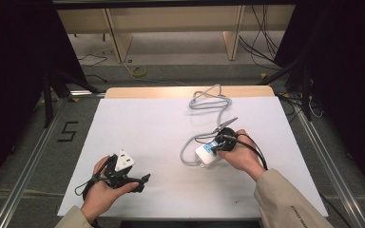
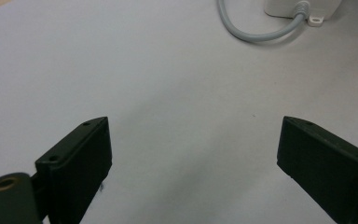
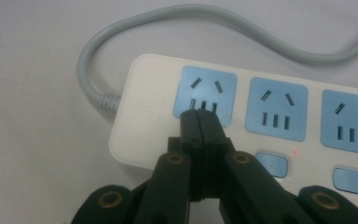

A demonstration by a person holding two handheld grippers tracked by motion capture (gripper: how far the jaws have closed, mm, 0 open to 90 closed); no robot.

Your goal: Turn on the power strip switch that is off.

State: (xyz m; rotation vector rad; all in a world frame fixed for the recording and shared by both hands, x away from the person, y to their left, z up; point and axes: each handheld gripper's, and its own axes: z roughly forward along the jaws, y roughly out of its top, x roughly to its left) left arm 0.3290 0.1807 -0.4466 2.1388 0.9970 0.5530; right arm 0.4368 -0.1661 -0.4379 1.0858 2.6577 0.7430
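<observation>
A white power strip (image 1: 206, 155) with blue sockets (image 3: 276, 108) lies right of the table's middle, and its grey cable (image 1: 209, 100) loops toward the far edge. My right gripper (image 1: 217, 145) is over the strip's cable end. In the right gripper view the right gripper (image 3: 199, 115) is shut, jaws pressed together with nothing between them, tips at the lower slots of the first socket (image 3: 205, 91). My left gripper (image 1: 132, 178) rests at the near left, apart from the strip. The left gripper (image 2: 193, 158) stands open over bare table, with the strip's corner (image 2: 298, 6) and cable (image 2: 256, 33) farther off.
The white table cover (image 1: 142, 123) ends in a wooden strip (image 1: 147, 91) at the far side. Blue switch buttons (image 3: 272, 164) line the power strip's near edge. Beyond the table are wooden shelf legs (image 1: 119, 38) and loose floor cables (image 1: 261, 42).
</observation>
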